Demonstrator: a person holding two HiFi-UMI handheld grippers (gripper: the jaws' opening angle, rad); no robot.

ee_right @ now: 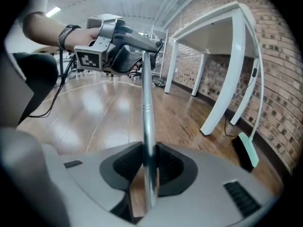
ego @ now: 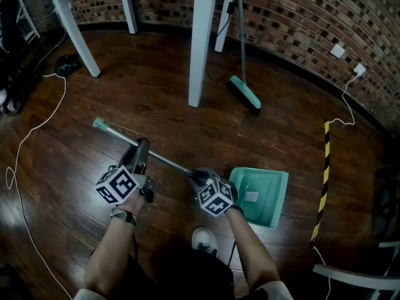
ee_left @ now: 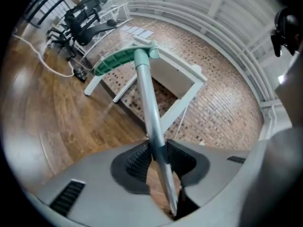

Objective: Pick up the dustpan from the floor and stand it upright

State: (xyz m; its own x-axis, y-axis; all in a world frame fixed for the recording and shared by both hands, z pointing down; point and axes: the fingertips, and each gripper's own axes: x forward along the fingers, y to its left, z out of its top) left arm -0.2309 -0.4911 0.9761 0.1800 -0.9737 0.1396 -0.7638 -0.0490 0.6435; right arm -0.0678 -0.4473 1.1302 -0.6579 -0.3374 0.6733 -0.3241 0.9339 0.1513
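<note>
Now the left gripper (ee_left: 158, 150) has its fingers clamped on the long silver metal handle (ego: 169, 159) of the teal plastic dustpan (ego: 261, 195), partway toward the green end grip (ego: 99, 124). The right gripper (ee_right: 149, 157) clamps the same handle lower, just beside the pan. The pan is low, near the dark wooden floor (ego: 156, 92) and the person's white shoe (ego: 203, 239). Its handle slants away to the left. A teal broom (ego: 245, 94) leans at the brick wall.

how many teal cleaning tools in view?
2. The dustpan, lower right in the head view, its long handle clamped by the left tongs and right tongs. The broom, standing by the brick wall beside a white table leg. None seems hidden.
</note>
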